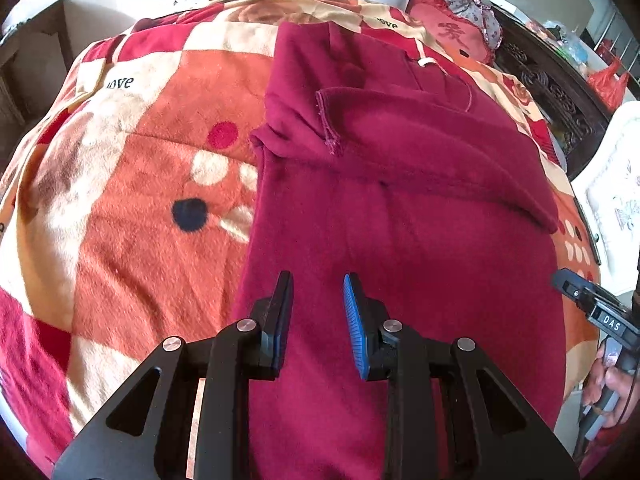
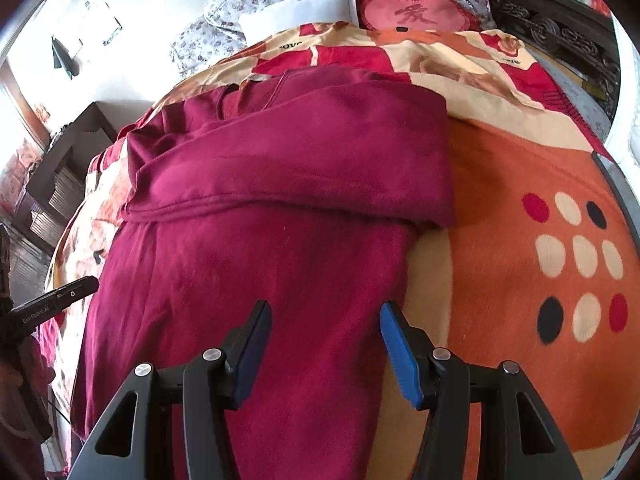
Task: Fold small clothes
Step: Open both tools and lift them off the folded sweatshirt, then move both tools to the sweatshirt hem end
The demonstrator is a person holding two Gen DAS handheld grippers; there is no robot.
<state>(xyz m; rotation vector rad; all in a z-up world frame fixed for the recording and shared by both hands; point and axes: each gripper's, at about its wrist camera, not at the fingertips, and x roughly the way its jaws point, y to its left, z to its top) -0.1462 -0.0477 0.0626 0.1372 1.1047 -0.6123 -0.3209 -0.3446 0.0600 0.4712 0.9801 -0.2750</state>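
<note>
A dark red fleece garment [image 1: 400, 220] lies flat on the bed, with both sleeves folded across its body. It also shows in the right wrist view [image 2: 280, 208]. My left gripper [image 1: 318, 280] is open and empty, hovering over the garment's near part. My right gripper [image 2: 326, 312] is open and empty above the garment's near right edge. The right gripper also shows at the right edge of the left wrist view [image 1: 592, 300], and the left gripper at the left edge of the right wrist view [image 2: 56, 300].
The garment lies on an orange, red and cream patterned blanket [image 1: 132, 184] covering the bed. A red heart cushion [image 2: 416, 12] and a white pillow [image 2: 300, 12] lie at the head. A dark carved headboard [image 1: 560, 96] stands at the right.
</note>
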